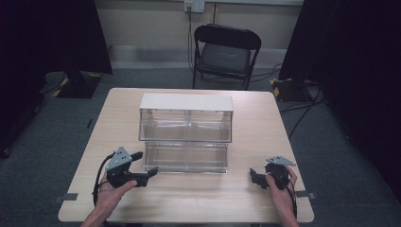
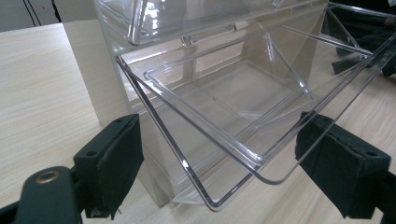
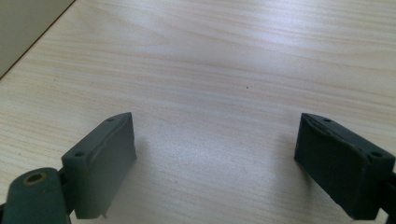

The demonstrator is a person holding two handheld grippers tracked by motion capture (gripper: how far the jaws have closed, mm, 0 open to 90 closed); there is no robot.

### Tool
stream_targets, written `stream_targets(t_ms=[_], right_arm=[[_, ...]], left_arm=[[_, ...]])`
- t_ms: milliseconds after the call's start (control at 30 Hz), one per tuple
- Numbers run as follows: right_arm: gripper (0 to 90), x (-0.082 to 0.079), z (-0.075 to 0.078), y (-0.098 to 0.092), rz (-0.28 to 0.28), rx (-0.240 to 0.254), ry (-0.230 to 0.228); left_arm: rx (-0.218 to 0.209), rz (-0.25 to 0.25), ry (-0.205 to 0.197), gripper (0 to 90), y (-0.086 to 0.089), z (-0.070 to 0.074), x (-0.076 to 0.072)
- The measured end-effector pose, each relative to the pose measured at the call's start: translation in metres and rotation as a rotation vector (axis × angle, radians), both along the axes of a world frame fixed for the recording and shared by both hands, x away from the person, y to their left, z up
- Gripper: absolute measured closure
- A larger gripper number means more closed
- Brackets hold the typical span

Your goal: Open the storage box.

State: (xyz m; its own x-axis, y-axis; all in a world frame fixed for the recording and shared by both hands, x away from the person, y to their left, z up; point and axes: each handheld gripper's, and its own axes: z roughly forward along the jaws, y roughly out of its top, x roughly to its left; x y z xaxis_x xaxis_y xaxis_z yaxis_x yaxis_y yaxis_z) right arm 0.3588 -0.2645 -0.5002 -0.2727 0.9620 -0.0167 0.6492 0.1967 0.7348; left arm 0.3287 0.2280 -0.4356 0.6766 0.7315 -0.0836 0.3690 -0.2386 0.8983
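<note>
A clear plastic drawer cabinet (image 1: pixel 186 124) with a white top stands mid-table. Its lower drawer (image 1: pixel 185 157) is pulled out toward me and looks empty. My left gripper (image 1: pixel 145 164) is open at that drawer's front left corner. In the left gripper view the clear drawer (image 2: pixel 219 93) tilts out, and its front corner sits between the wide-apart jaws of the left gripper (image 2: pixel 224 156), touching neither pad. My right gripper (image 1: pixel 255 177) is held near the table's front right, clear of the cabinet. In the right gripper view it (image 3: pixel 215 158) is open over bare wood.
The light wooden table (image 1: pixel 189 201) has free room in front of the cabinet and on both sides. A black folding chair (image 1: pixel 226 52) stands beyond the far edge. Cables lie on the floor at the back right, and dark curtains hang on both sides.
</note>
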Motion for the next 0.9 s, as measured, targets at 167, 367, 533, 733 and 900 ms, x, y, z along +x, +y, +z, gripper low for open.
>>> stream_targets(t_ms=[167, 367, 533, 733, 900], right_arm=[[11.6, 0.0, 0.0, 0.0, 0.0, 0.0, 0.0], [11.6, 0.0, 0.0, 0.0, 0.0, 0.0, 0.0], [11.6, 0.0, 0.0, 0.0, 0.0, 0.0, 0.0], [11.6, 0.0, 0.0, 0.0, 0.0, 0.0, 0.0], [11.6, 0.0, 0.0, 0.0, 0.0, 0.0, 0.0]], left_arm=[[-0.008, 0.0, -0.001, 15.3, -0.0004, 0.0023, -0.0001], [-0.008, 0.0, 0.001, 15.2, -0.0004, 0.0032, 0.0], [-0.005, -0.005, -0.005, 15.2, -0.001, 0.0055, 0.0007], [-0.007, -0.01, -0.001, 15.1, -0.0014, 0.0067, 0.0014], [-0.003, -0.019, -0.021, 15.0, 0.0, 0.0095, 0.0027]])
